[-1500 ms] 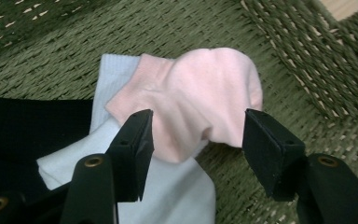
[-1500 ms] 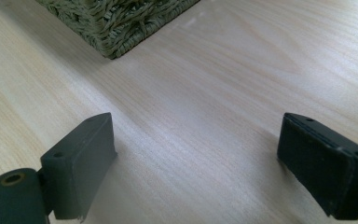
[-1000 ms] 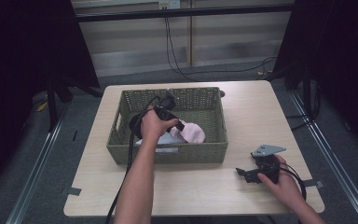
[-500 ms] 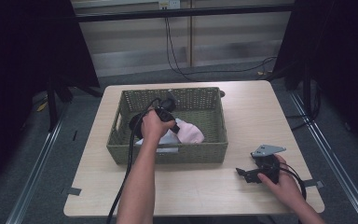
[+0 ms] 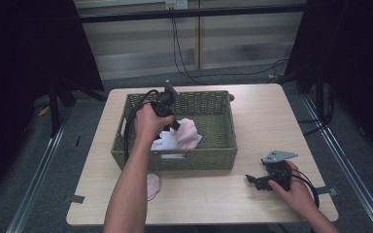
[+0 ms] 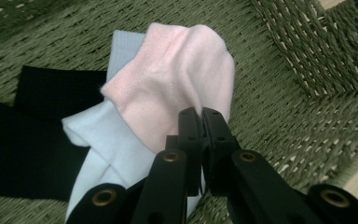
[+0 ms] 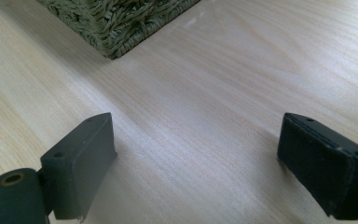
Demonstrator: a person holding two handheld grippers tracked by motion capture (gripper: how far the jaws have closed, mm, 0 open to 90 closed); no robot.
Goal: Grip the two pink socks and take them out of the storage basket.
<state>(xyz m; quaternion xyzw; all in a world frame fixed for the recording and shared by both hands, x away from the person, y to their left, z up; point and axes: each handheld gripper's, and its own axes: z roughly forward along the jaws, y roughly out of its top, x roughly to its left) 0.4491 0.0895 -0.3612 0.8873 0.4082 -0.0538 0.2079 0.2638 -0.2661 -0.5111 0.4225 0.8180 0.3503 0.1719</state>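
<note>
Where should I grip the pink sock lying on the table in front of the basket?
Take the pink sock by its right edge, coming straight down from above. It lies flat on the table, so there's no raised fold to pinch, and the left forearm covers its left part. The right gripper is open and rests on the table nearby, so it seems the handier one.

Woven wicker basket, pale wood table

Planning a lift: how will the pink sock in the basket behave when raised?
The pink sock looks soft and creased, so it will probably hang limp from the left gripper. It overlaps the light blue sock, which might drag along.
</note>
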